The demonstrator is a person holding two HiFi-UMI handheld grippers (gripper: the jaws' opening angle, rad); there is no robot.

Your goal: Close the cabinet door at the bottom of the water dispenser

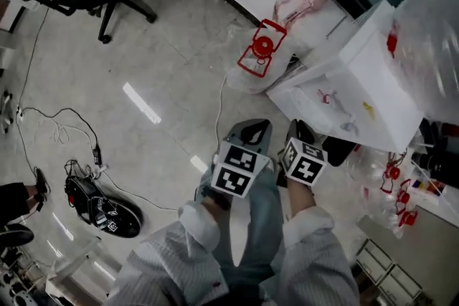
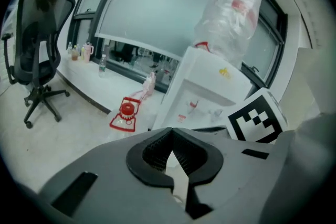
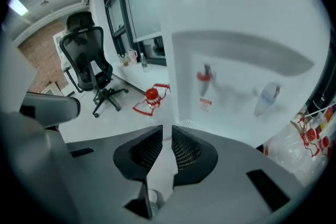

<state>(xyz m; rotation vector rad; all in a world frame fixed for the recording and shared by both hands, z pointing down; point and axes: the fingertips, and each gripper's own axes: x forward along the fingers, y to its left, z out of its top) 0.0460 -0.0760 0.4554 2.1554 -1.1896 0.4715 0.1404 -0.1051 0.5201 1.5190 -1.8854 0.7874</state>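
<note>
Upright, a plastic-wrapped bottle (image 2: pixel 231 13) stands atop the white water dispenser (image 2: pixel 205 89).

1. Cool, even light fills the room, and the glossy pale tiled floor (image 1: pixel 165 46) throws back bright streaks from lamps overhead.
2. A long ceiling strip light (image 3: pixel 18 6) glows in the right gripper view. The wide frosted glass window (image 2: pixel 152 13) shines softly in the left gripper view.
3. Both gripper views bulge and darken at the corners.
4. The white plastic water dispenser (image 3: pixel 241 60) looks smeared and soft.

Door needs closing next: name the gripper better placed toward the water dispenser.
Right, probably: the right gripper sits beside the water dispenser, facing its front; the left gripper is farther off.
</note>
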